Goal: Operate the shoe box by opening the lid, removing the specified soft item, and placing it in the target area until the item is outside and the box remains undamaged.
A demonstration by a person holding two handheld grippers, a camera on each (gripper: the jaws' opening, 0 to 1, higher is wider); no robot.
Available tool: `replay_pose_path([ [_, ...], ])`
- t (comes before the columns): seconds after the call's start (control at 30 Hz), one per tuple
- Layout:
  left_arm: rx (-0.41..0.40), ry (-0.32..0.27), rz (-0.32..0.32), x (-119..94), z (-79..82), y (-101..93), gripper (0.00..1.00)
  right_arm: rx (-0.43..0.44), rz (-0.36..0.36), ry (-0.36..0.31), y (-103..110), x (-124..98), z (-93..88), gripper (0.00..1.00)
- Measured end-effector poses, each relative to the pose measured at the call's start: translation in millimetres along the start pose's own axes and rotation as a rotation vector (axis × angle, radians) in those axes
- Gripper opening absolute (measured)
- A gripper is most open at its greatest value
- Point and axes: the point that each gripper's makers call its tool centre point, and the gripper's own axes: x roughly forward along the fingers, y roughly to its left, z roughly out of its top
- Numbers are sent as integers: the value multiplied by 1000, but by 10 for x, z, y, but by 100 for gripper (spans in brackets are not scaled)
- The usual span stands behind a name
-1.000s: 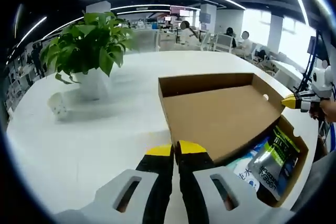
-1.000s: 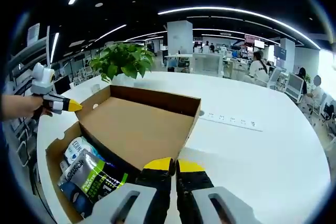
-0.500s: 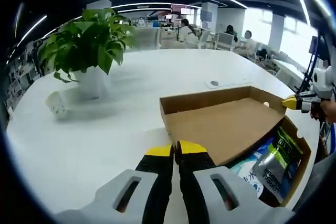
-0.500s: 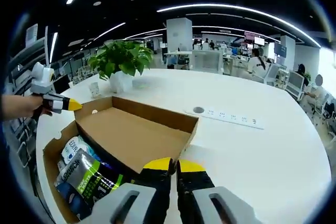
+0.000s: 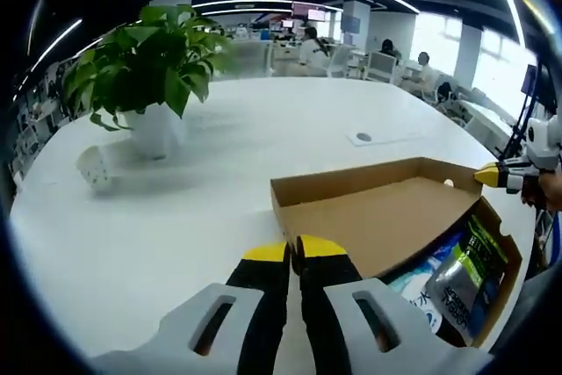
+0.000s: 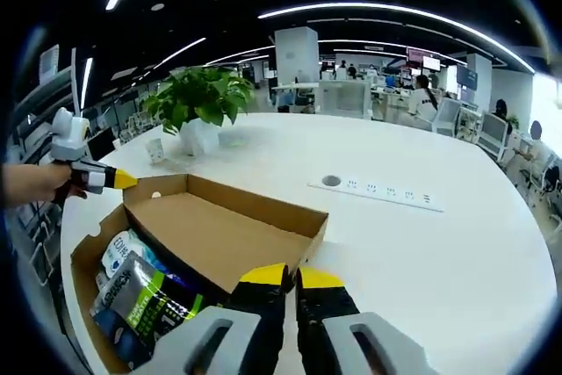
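The brown cardboard shoe box lies on the white table with its lid swung back, almost flat, inner side up. My left gripper is shut on the lid's edge at one corner. My right gripper is shut on the same edge at the other corner. Each shows in the other's view at the lid's far corner: right gripper, left gripper, held by a hand. Inside the box lie a green-and-black soft pouch and a white-and-blue packet.
A potted plant in a white pot stands beyond the lid, with a small white object beside it. A white power strip and a round port sit on the table. People sit at desks far behind.
The lid has tipped further back and down, from steeply raised to nearly flat. Both grippers have kept their hold on its edge and followed it.
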Motion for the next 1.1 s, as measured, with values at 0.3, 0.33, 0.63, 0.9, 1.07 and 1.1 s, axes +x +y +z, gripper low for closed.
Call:
replay_pose_path([
  [0.3,19,-2,-1,-32,25,-30,3,-14,3,-2,10,-36,15,0],
  [0.33,25,-3,1,-36,29,-30,3,-16,6,-4,13,-41,25,0],
  [0.63,52,-33,31,-173,124,-36,4,-66,18,-24,26,-157,88,3],
  [0.9,72,-59,30,-316,240,-95,9,-108,53,-50,109,-282,166,4],
  [1.07,96,-64,27,-438,243,-170,11,-125,68,-65,157,-364,206,5],
  [1.1,101,-63,23,-473,237,-198,12,-130,72,-65,169,-382,209,5],
])
